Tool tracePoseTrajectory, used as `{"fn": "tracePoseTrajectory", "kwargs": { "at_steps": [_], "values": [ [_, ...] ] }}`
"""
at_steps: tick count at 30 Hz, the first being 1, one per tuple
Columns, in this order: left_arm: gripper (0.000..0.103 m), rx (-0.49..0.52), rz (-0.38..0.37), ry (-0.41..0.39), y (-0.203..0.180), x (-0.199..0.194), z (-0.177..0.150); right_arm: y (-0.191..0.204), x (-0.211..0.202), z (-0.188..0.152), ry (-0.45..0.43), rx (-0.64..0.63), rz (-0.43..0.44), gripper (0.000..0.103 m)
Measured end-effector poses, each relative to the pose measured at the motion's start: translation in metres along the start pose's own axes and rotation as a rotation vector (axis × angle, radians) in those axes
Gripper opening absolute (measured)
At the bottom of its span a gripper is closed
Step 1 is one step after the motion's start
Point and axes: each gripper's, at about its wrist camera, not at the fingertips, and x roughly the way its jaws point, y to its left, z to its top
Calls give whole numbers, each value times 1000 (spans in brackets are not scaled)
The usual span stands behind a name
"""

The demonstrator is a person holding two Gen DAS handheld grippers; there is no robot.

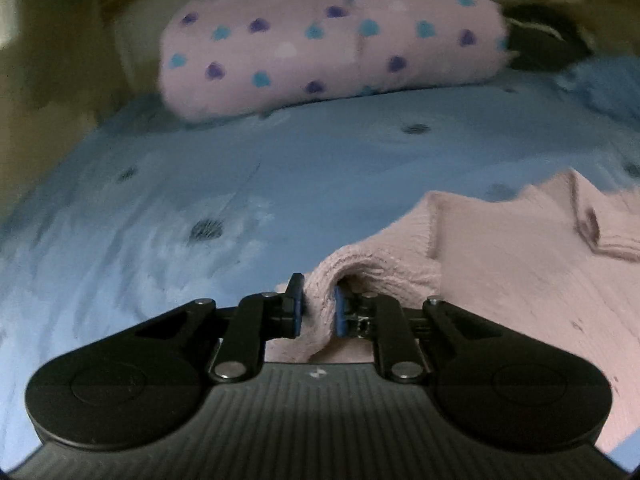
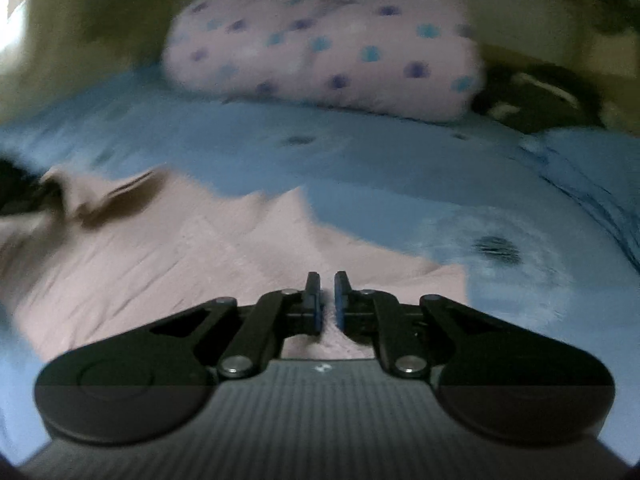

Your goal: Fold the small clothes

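The left gripper [image 1: 318, 304] reaches forward low over the bed, nearly level with the sheet [image 1: 168, 200]. Its jaws are almost closed and pinch a raised ridge of the pink garment [image 1: 500, 280], which bulges up between the blue pads [image 1: 298, 308]. The right gripper [image 2: 328, 300] is held in the same low, forward pose. Its jaws leave only a narrow gap, and pink cloth shows in that gap, so it seems to clamp the garment's [image 2: 160, 256] edge, though blur makes the contact hard to judge.

The garment is a soft ribbed knit, pale pink, and lies mostly flat on the sheet with some creases. In the left view a ribbed cuff [image 1: 608, 236] lies on it, beyond and to the right of the pinch. The sheet is light blue, smooth, with scattered dark dots.

Beyond the garment, at the far end of the sheet, lies a plump pillow [image 1: 320, 40], lilac with blue and purple dots. Just right of the pillow is a dark object [image 1: 548, 40], too blurred to name.
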Motion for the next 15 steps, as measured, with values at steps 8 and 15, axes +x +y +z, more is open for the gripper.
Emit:
{"fn": "tracePoseTrajectory", "kwargs": {
  "at_steps": [8,15],
  "values": [
    [20,-91,80,39,32,10,1,-65,9,-8,-2,279,-225,12],
    [33,-101,37,19,25,-6,8,-41,-17,8,-25,68,-60,63]
  ]
}}
